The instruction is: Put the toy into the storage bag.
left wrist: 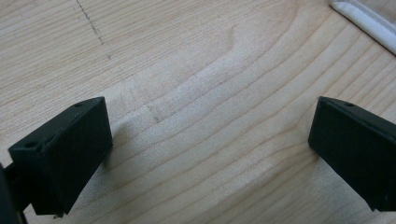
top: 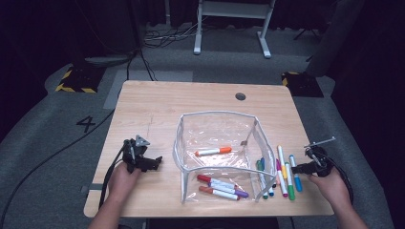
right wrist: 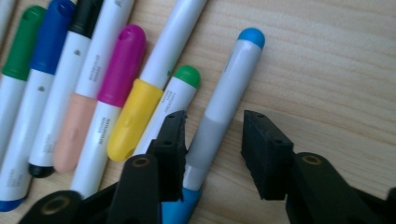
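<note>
desk (top: 153, 105): light wood. clear pouch (top: 217, 129), white-edged, stands open at centre with an orange-capped marker (top: 213, 151) inside; several more markers lie at its near end. loose row of markers on the desk just right of the pouch. right hand-held gripper (right wrist: 212, 135): lowered over the light-blue marker (right wrist: 229, 93), outermost in that row; jaws straddle its barrel, left jaw touching, right jaw apart, not clamped. left hand-held gripper (left wrist: 210, 144): jaws wide apart over bare wood left of the pouch, holding nothing.
</note>
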`<state>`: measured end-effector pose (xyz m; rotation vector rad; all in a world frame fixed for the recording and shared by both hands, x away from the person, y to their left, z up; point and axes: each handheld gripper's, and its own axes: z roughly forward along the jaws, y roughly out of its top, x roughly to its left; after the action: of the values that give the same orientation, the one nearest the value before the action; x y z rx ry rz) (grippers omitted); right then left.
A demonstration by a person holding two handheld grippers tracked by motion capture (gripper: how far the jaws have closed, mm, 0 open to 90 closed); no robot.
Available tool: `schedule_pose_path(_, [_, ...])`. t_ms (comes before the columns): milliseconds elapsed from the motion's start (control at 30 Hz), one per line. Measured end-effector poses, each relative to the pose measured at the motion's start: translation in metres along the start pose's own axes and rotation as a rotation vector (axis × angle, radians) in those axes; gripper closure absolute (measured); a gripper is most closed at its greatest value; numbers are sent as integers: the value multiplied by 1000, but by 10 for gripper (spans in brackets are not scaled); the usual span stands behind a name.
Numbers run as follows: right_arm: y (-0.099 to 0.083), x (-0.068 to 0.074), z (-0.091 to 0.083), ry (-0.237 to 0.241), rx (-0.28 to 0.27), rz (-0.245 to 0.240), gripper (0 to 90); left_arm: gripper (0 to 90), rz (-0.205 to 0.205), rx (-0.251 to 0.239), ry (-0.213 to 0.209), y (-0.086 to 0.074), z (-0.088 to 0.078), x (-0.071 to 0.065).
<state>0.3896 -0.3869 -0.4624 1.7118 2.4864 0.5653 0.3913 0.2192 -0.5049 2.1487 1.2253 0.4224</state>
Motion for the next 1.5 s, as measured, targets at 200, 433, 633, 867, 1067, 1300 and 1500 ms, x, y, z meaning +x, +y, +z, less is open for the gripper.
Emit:
schedule_pose_path(200, [0, 3, 1, -96, 11, 10, 753, 0, -3, -1, 1, 0, 0, 0])
schedule_pose_path(433, [-1, -1, -4, -92, -9, 36, 761, 0, 0, 0, 1, 0, 0, 0])
schedule_pose_path(633, [2, -2, -30, -6, -82, 21, 760, 0, -1, 0, 1, 0, 0, 0])
schedule_pose_path(867, [9, 11, -70, 62, -174, -26, 760, 0, -2, -1, 0, 0, 0, 0])
schedule_pose_path(1067, [19, 27, -99, 120, -223, -91, 760, 0, 6, 1, -5, -2, -2, -1])
schedule_pose_path(1300, [35, 49, -129, 171, -262, -179, 761, 0, 6, 1, -6, -2, -2, -1])
schedule_pose_path(1500, [49, 72, -150, 189, -271, -257, 760, 0, 8, 0, -8, -2, -1, -1])
